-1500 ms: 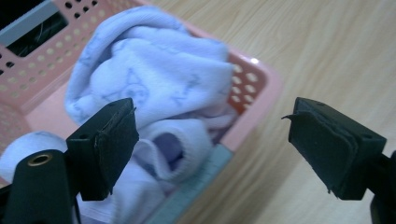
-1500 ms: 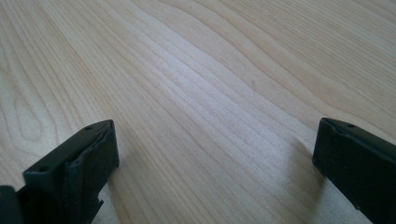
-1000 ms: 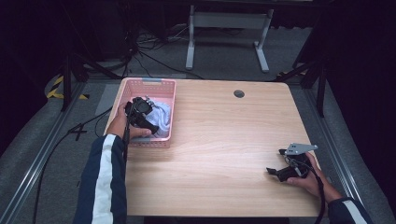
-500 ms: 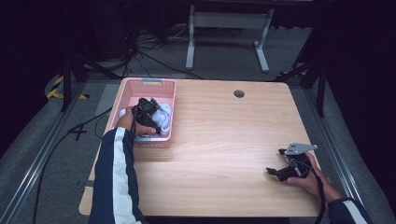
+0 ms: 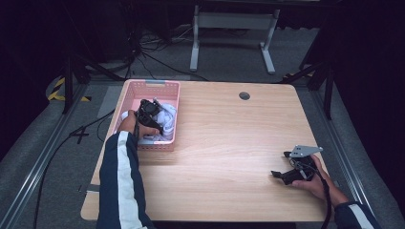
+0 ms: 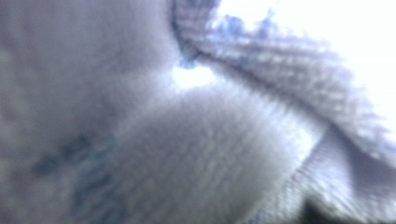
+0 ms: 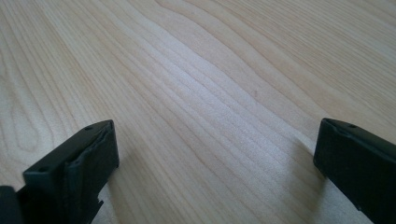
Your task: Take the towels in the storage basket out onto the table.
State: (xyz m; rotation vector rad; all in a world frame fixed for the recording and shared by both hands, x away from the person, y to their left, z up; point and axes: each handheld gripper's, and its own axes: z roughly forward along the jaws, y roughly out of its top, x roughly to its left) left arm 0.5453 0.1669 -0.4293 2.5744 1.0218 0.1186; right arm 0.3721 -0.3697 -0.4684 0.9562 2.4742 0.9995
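Note:
A pink slatted basket [image 5: 153, 84] stands at the table's back left with a white cloth [image 5: 168, 114] bunched inside. My left gripper [image 5: 155, 121] is pushed down into that cloth. Its jaws have just been closing; in the left gripper view the white, blue-flecked cloth [image 6: 187, 140] lies right against the camera and hides them, so a grip cannot be made out. My right gripper [image 5: 280, 163] rests low over the table's front right. Its jaws stand wide apart with only bare wood between them [image 7: 212, 128].
The wooden table [image 5: 224, 143] has a round cable hole [image 5: 244, 95] near its far edge. Beyond the table stands a white metal frame [image 5: 234, 21], and cables [image 5: 143, 52] lie on the dark floor. The basket's right wall [image 5: 175, 119] borders open tabletop.
My left hand has reached farther into the basket and sunk into the cloth. The right hand and its gripper have stayed where they were.

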